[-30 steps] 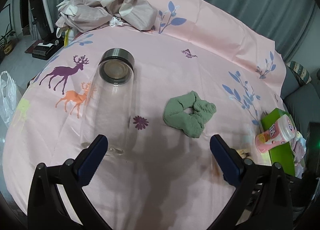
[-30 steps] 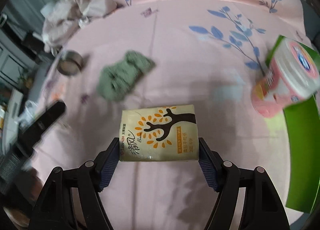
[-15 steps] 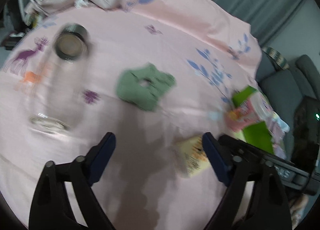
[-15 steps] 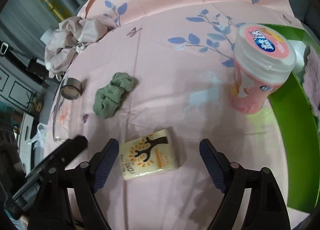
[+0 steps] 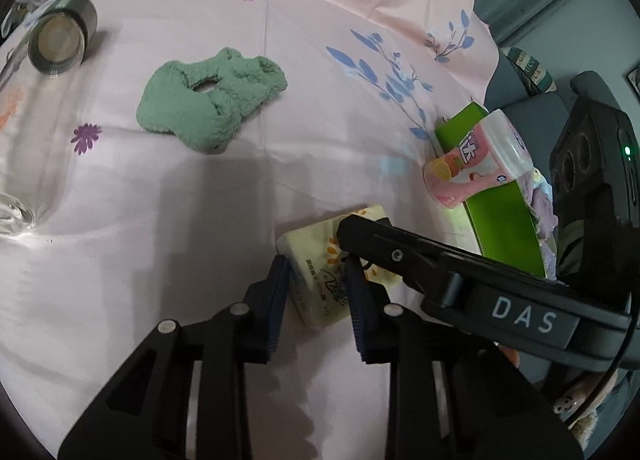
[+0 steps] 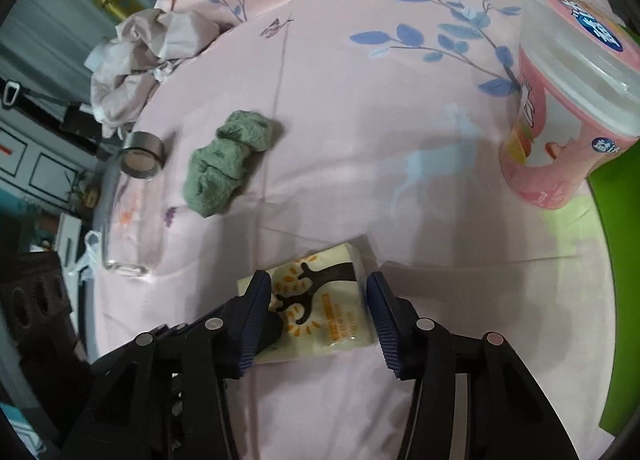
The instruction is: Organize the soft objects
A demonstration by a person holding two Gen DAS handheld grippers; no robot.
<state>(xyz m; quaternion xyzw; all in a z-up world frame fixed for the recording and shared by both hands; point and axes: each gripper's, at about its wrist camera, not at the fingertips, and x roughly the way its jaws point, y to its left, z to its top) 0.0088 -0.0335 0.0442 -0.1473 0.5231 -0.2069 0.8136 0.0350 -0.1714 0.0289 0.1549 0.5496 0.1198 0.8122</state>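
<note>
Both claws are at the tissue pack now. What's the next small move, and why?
Probably lift the tissue pack with the left claw while the right claw backs off. The left claw's pads look closed on the pack's near end, whereas the right claw's pads stand wide of it with gaps on both sides. The green bin sits just to the right.

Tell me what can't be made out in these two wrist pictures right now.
- Tissue pack: in the left wrist view the right hand-held gripper covers its right part; whether the left hand-held gripper actually clamps it is unclear.
- Green box: its contents are mostly hidden by its wall and the gripper body; the right wrist view cuts it off at the edge.
- Glass bottle: its clear body runs off the left edge.
</note>
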